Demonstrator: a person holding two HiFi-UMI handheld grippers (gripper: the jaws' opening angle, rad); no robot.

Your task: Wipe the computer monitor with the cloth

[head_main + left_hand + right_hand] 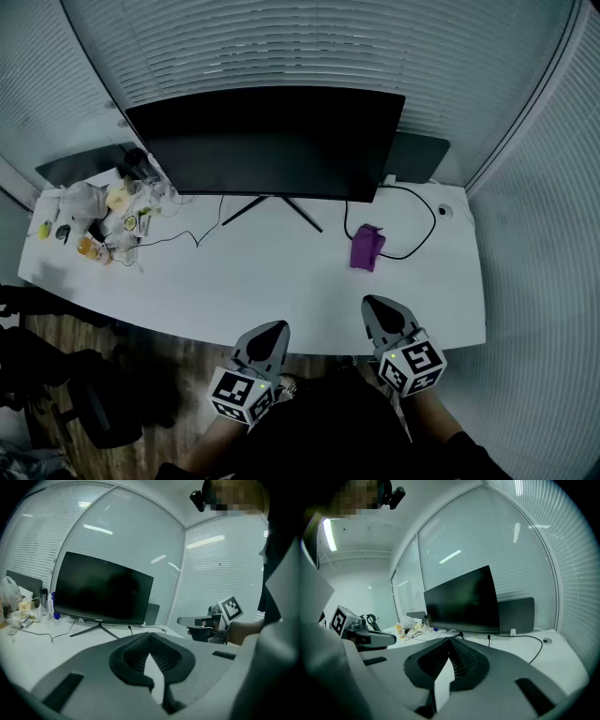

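On desk (234, 281), cloth (367, 247) lengthwise twd monitor (267, 141)

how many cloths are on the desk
1: the purple cloth lies on the desk in front of the monitor, near its right end. The clutter at the desk's left end may hide more.

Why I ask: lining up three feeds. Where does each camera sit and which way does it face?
Head view: on the person's head, looking steeply down at the white desk, wide black computer monitor and purple cloth; left claw and right claw show below.
Left gripper view: rides the left claw, facing the monitor over its closed jaws; the right claw shows at right.
Right gripper view: rides the right claw, facing the monitor; the left claw shows at left.
Shared: all three see the monitor.
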